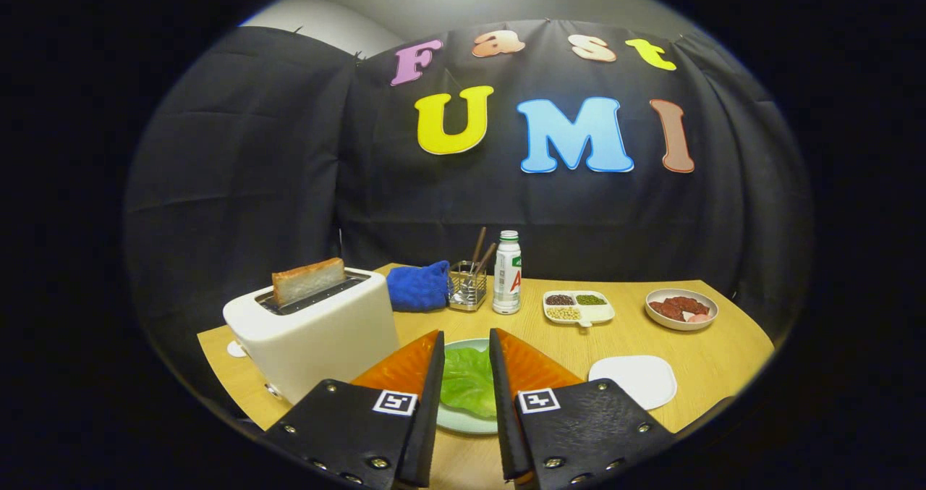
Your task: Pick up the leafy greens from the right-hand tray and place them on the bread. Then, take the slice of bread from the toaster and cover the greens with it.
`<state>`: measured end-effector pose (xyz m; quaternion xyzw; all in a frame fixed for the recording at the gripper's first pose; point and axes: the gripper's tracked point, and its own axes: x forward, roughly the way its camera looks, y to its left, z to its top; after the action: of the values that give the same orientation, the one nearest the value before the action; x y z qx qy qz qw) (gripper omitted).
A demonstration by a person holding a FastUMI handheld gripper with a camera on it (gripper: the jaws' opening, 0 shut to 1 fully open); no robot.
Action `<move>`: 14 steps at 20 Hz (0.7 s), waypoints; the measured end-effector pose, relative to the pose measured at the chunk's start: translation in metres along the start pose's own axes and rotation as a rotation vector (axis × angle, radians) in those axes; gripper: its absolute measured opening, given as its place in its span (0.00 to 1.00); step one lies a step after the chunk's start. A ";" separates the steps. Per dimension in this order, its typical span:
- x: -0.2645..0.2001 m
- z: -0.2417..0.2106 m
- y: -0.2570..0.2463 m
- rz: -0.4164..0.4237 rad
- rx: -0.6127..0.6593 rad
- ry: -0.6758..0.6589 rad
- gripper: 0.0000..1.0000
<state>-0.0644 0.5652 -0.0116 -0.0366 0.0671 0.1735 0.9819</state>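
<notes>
A green lettuce leaf (469, 381) lies on a pale round plate (463, 423) and shows in the gap between my fingers. Whatever is under the leaf is hidden. My gripper (466, 333) is open over the plate, one finger on each side of the leaf, neither pressing on it. Left of the plate stands a white toaster (318, 338) with a toasted bread slice (309, 281) sticking up from its slot. On the right, beside the plate, sits a flat white tray (633, 380) with nothing on it.
Along the back of the wooden table (716, 360) are a blue oven glove (418, 287), a wire holder with sticks (467, 287), a white bottle (507, 273), a divided dish of seeds (608, 315) and a bowl of red meat (680, 325).
</notes>
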 end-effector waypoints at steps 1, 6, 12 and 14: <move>-0.001 0.002 0.007 0.006 -0.007 -0.008 0.37; 0.001 0.014 0.050 0.046 0.009 -0.038 0.37; 0.015 0.028 0.111 0.143 0.056 -0.037 0.37; 0.018 0.025 0.129 0.154 0.059 -0.032 0.36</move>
<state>-0.0888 0.6945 0.0043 0.0003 0.0588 0.2469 0.9673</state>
